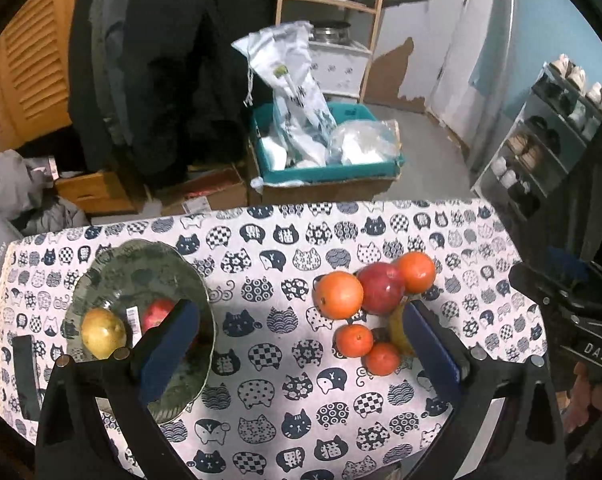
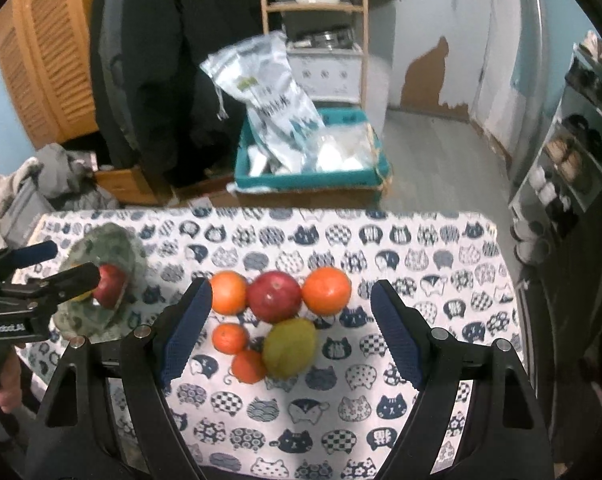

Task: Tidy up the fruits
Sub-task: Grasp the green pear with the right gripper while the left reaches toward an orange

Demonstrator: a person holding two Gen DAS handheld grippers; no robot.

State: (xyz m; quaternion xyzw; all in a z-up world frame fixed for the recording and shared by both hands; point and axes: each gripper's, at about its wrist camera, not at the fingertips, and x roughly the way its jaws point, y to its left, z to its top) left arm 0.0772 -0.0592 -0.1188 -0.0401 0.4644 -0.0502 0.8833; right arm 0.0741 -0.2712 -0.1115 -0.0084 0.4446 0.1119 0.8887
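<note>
In the lower left of the left wrist view, the green plate holds a yellow pear and a red apple. The loose fruit cluster sits mid-frame on the cat-print tablecloth. The left gripper and right gripper both gape wide, grasping nothing

Open cloth: the cat-print tablecloth lay bare at the right and along the bottom of the right wrist frame.
Centre obstacle: two large oranges, a red apple, two small tangerines and a yellow-green pear sat clustered, touching.
Left obstacle: the green glass plate held a yellow pear and a red apple.
Gap: bare cloth lay between plate and cluster at the left wrist frame's centre.
</note>
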